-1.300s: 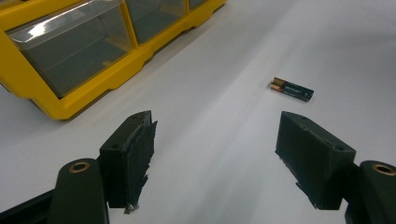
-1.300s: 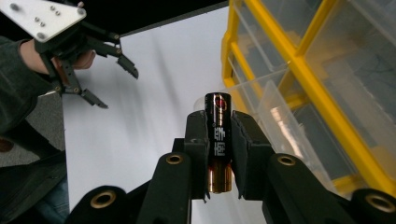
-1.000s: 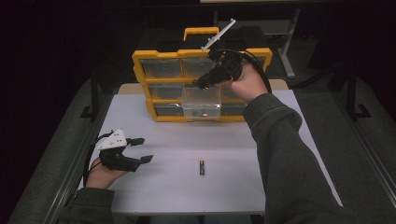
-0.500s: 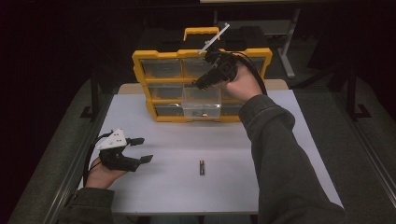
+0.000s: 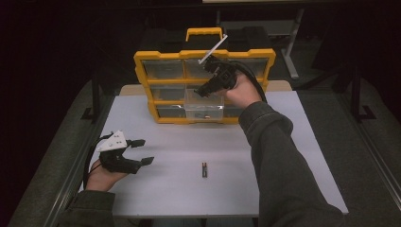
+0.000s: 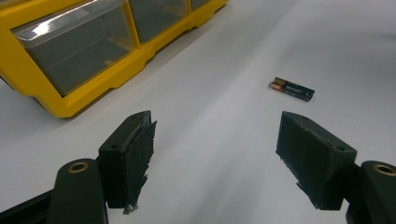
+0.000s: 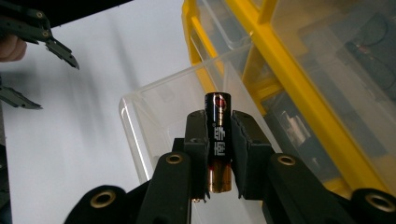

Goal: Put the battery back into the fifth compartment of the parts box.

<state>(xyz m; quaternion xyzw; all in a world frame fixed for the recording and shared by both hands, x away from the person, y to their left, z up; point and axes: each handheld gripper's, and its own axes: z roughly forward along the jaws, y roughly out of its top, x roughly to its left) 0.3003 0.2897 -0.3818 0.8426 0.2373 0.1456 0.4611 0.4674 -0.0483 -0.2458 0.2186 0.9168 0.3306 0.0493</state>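
My right gripper [image 7: 219, 154], jaws clamped on a small black cylindrical battery [image 7: 218, 140], has sunk toward the pulled-out clear plastic drawer [image 5: 204, 105] of the yellow organiser [image 5: 142, 71] at the frame's upper centre, so dropping it in looks close, while my left gripper [image 5: 142, 151] waits wide open at lower left

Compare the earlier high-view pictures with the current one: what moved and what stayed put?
The right gripper, shut on a battery, has sunk toward the pulled-out clear drawer of the yellow organizer. The left gripper stayed open at the table's near left, and the battery on the table kept its place.
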